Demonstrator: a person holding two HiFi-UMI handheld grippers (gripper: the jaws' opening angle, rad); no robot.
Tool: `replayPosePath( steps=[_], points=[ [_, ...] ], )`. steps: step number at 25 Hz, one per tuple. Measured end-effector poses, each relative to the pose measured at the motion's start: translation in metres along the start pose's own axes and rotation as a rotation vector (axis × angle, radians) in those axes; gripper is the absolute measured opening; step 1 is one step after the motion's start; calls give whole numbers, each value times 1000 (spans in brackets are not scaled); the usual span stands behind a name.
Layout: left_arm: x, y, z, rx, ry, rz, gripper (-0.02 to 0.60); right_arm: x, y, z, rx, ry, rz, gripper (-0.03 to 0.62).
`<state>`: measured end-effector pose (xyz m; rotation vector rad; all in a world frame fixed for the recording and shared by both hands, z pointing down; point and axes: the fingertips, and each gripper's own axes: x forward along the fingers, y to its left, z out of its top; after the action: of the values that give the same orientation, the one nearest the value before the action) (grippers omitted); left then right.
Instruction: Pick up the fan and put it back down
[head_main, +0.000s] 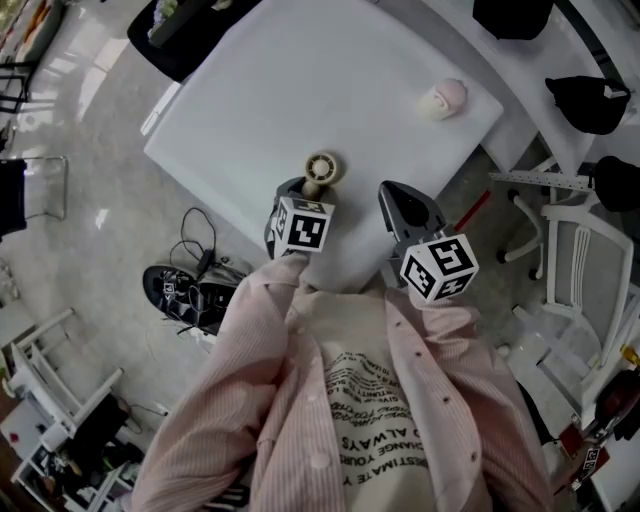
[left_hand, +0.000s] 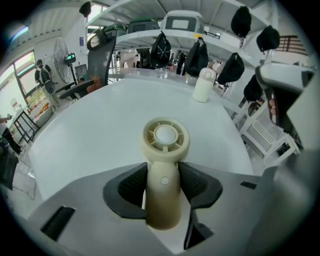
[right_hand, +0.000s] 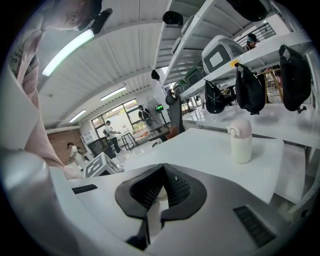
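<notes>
Jaws of left gripper (left_hand: 162, 176) were partly closed, pads pressing both sides of the handle of the fan (left_hand: 165, 142), just below its neck. Grip looked firm and centred, no visible slack.

Fan's long axis ran along the gripper's own line: round head out front, away from the person, handle butt back toward the gripper body. Gripper pitched steeply down, so head sat lowest and nearest the counter (left_hand: 100, 135). Head view put fan over the near part of the counter, close to its edge. Couldn't tell whether head touched the surface or hung just clear; no clean shadow gap to read.

Judgement: w/ fan already in hand, the set-down turns on that tilt. Head would meet counter first, so a flatter wrist prob. needed to lay it along its length.

Right gripper (right_hand: 161, 182) had its tips together, nothing between them, beside the left at the counter's near edge, apart from fan. Left clearly the working side. Bottle (right_hand: 241, 141) stood well apart at far corner, no obstruction.
</notes>
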<state>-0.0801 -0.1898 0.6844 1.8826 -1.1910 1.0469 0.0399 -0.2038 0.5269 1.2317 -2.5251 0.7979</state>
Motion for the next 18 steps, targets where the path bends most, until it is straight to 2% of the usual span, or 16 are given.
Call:
replayPosePath(
  steps=[9,13,18],
  points=[
    [-1,0,-2,29,-15,33,190,-5,2,-2,-2,3,11,0],
    [-4,-5,-5,60,-13,24,246,-8,4,-2,-2,0,15,0],
    [-20,-6,-4,116,-67,71,249,-15,8,-3,-5,-8,24,0]
  ],
)
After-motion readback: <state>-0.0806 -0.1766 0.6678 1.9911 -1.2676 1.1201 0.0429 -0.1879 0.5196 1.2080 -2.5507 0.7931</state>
